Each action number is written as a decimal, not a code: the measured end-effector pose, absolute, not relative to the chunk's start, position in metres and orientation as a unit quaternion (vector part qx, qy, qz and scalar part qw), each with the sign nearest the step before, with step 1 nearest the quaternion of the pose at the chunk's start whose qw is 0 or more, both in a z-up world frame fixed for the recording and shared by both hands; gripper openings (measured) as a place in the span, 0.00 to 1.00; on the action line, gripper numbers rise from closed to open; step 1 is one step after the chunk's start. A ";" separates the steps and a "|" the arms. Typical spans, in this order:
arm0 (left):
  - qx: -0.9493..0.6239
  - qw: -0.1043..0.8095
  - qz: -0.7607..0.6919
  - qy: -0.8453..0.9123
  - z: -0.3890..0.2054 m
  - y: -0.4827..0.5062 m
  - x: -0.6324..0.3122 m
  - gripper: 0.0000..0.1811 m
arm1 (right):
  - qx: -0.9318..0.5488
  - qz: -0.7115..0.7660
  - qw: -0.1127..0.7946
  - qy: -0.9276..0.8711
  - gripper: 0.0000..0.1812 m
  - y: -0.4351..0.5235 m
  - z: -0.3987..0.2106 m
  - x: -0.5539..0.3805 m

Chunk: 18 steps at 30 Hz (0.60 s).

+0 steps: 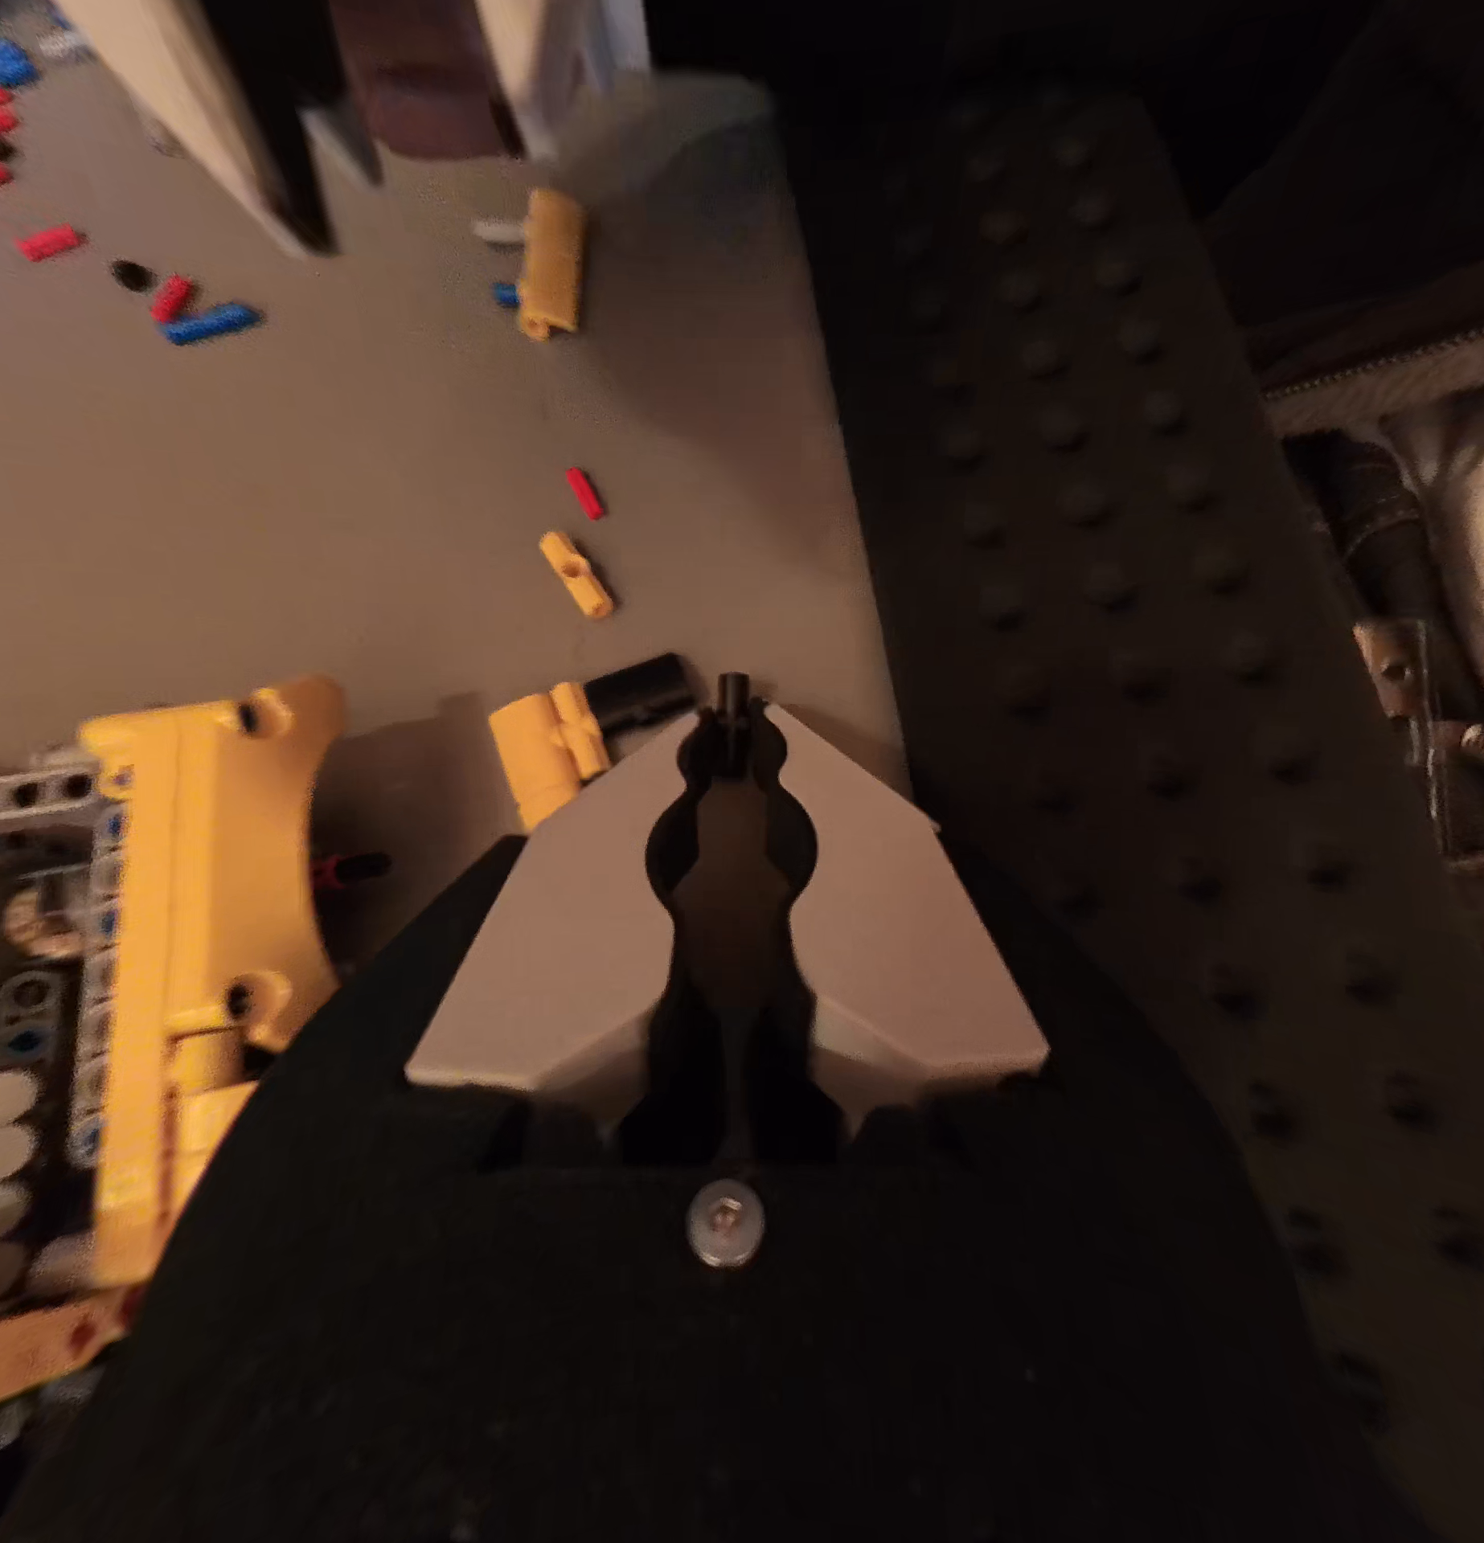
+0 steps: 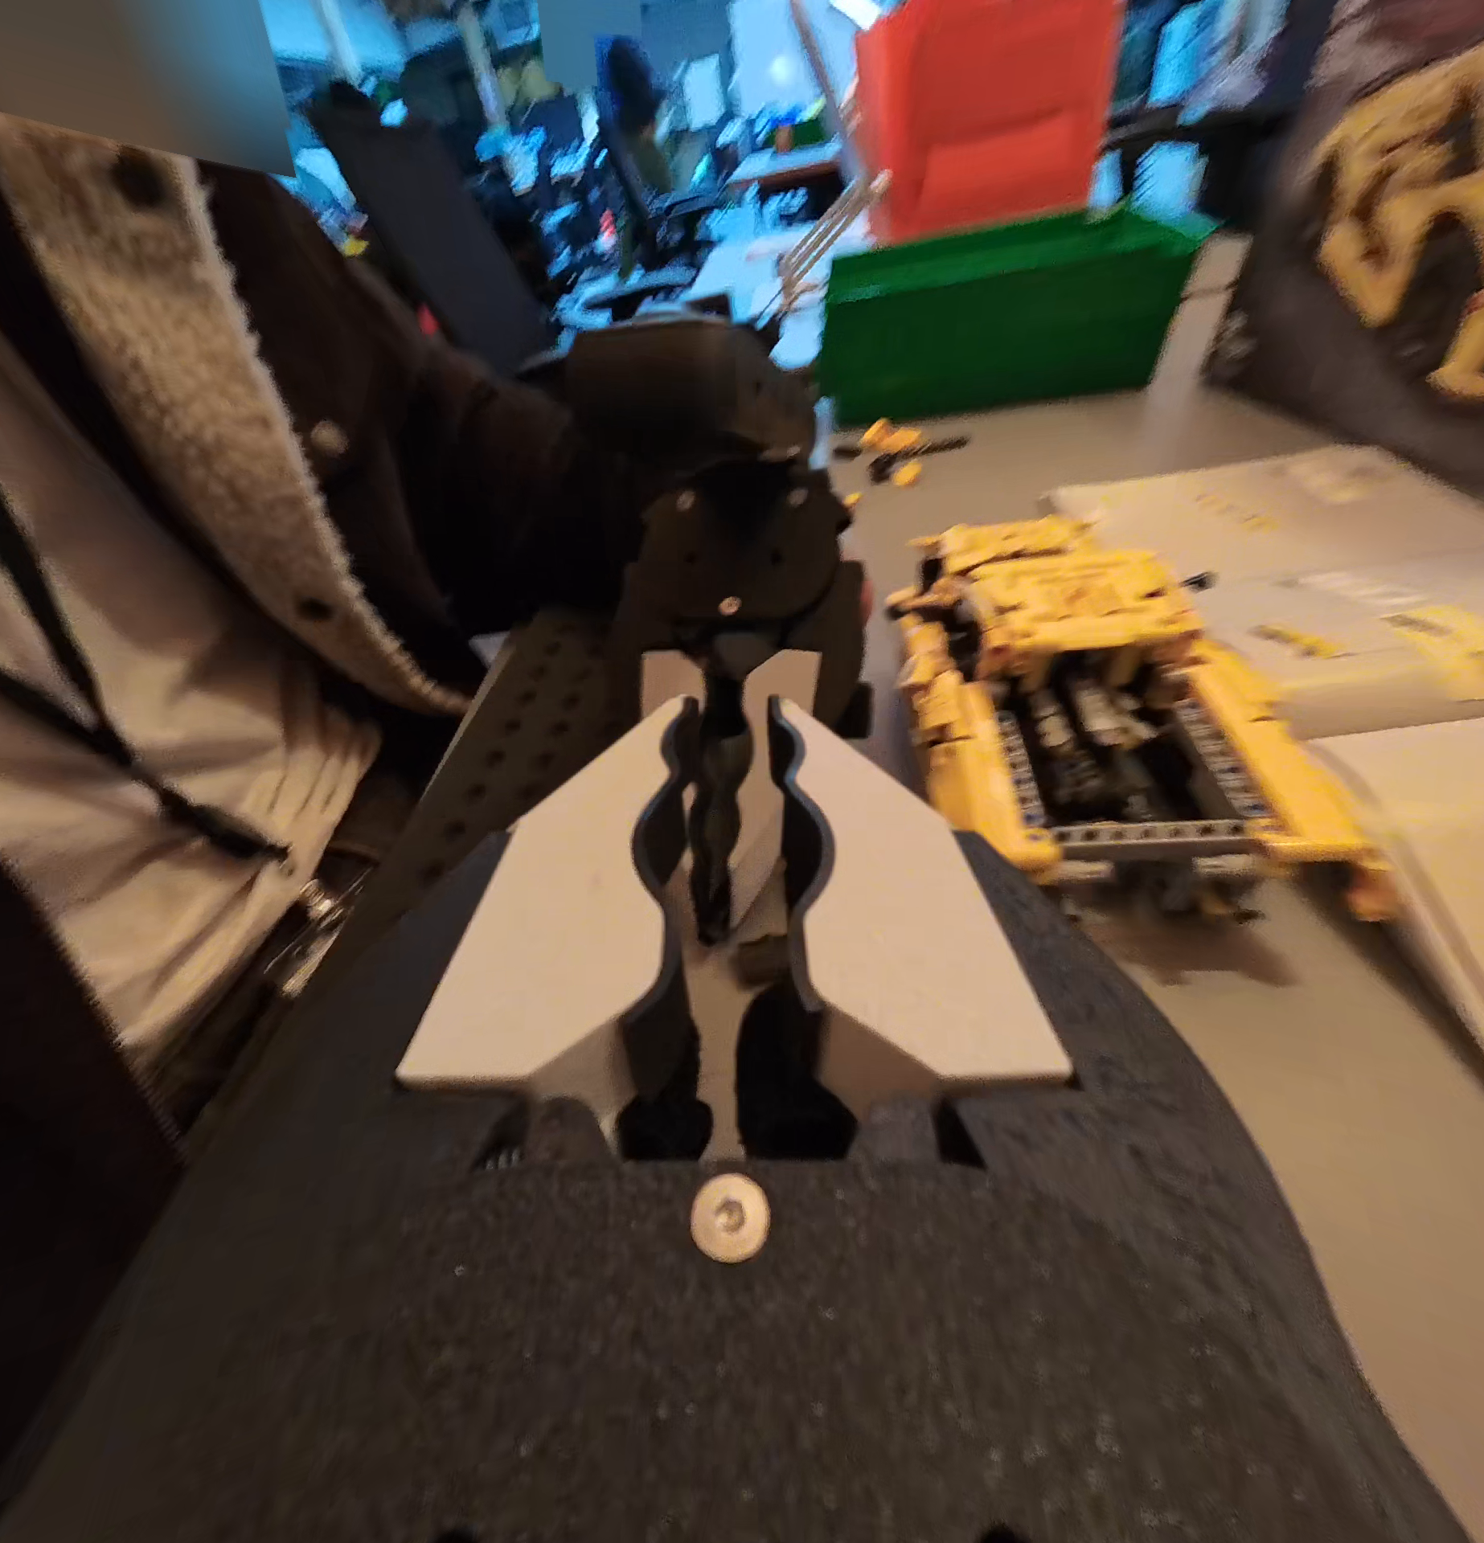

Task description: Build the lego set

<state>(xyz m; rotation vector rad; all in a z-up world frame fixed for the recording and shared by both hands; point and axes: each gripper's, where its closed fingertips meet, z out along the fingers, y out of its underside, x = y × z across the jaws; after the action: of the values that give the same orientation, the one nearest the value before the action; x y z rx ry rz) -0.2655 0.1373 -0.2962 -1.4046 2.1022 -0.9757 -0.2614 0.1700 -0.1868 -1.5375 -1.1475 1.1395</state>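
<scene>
In the left wrist view my left gripper [image 1: 732, 722] is shut on a small black pin [image 1: 732, 691] that pokes out past its tips, just above the table's edge. A yellow-and-black connector piece [image 1: 588, 726] lies just left of the tips. The yellow lego model [image 1: 204, 877] stands at the left. In the right wrist view my right gripper [image 2: 729, 705] is open and empty, held above the table. It faces the left gripper [image 2: 714, 910], which points down at the table. The yellow model [image 2: 1098, 710] stands to its right.
Loose parts lie on the table: a small yellow connector [image 1: 576, 574], a red pin [image 1: 584, 493], a yellow panel [image 1: 551, 263], red and blue pins [image 1: 208, 321]. A black perforated plate [image 1: 1098, 501] runs along the table's edge. An instruction booklet [image 2: 1307, 584], a green crate [image 2: 997, 317] and a person's jacket [image 2: 221, 501] are nearby. Left tips to right tips: about 11 centimeters.
</scene>
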 end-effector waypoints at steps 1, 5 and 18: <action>-0.517 0.223 -0.367 0.741 -0.288 0.142 -0.262 0.04 | -0.622 0.448 0.466 -0.442 0.09 0.180 -0.180 -0.255; -0.585 0.257 -0.508 0.578 -0.225 0.178 -0.252 0.04 | -0.636 0.384 0.543 -0.390 0.10 0.210 -0.166 -0.231; -0.589 0.246 -0.631 0.442 -0.178 0.208 -0.265 0.04 | -0.651 0.385 0.497 -0.425 0.12 0.203 -0.186 -0.250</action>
<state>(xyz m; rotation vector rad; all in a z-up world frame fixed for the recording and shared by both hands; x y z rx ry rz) -0.2655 0.2079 -0.1784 -1.6059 1.2061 -1.7211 -0.2503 0.2026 -0.1865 -1.5773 -1.0282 0.9317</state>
